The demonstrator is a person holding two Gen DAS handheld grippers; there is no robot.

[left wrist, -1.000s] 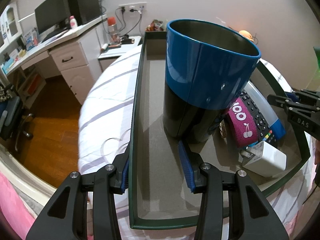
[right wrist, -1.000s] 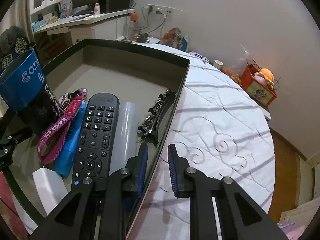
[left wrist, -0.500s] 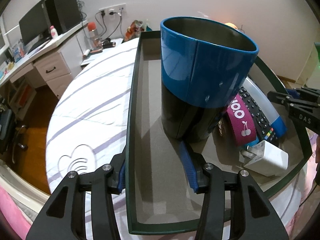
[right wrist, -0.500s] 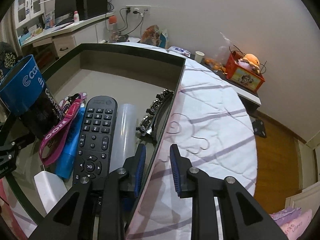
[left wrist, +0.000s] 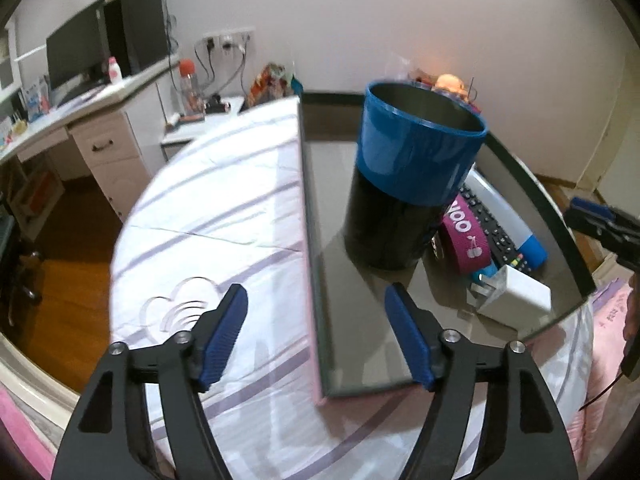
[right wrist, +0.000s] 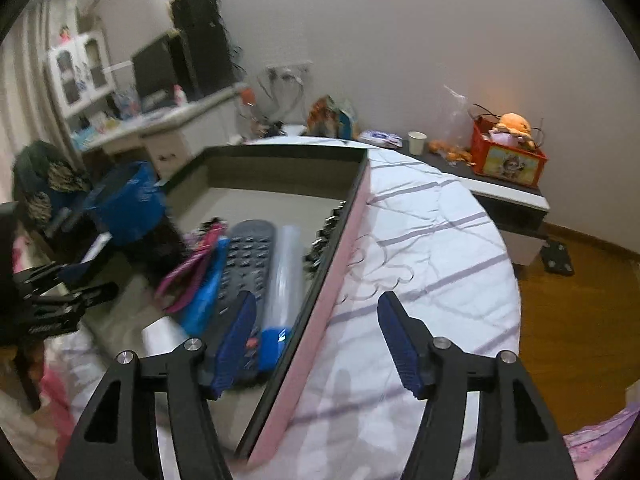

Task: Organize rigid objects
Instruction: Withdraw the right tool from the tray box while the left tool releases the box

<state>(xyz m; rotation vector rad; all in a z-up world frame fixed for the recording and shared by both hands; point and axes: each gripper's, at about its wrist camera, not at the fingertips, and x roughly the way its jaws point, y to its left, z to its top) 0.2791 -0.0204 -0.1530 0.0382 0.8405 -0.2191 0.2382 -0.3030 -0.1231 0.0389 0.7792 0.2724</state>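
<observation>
Left tool [left wrist: 316, 336]: jaws spread wide, just been opening, pads clear of the tray [left wrist: 316, 280] wall that runs up between them, nothing gripped. Right tool [right wrist: 316, 344]: same, wide and just been opening, the tray's opposite wall [right wrist: 320, 280] passes between the pads untouched.

One tray, dark rim, pink outer side, lying on the bed [left wrist: 208, 240]; it fills centre and right of the left view, centre-left of the right view.

Count inside the tray:
- 1 cup [left wrist: 412, 184], blue top, black base, upright, above the left tool's right pad, centre frame.
- 1 strap [left wrist: 466, 236], magenta, just right of the cup's base.
- 1 remote [right wrist: 244, 276], dark, lying lengthwise, directly above the right tool's left pad.
- 1 tube [right wrist: 284, 276], clear with blue end, beside the remote, towards the wall.
- 1 blue thing [right wrist: 208, 292] on the remote's other side, blurred, can't identify.
- 1 white block [left wrist: 516, 296], lower right of the left view, at the tray's near end.
- 1 clip [right wrist: 326, 232], dark, against the wall above the tube, mostly hidden.

All of it sits in the tray half nearest the right tool; the strip by the left tool's wall is bare floor.
</observation>
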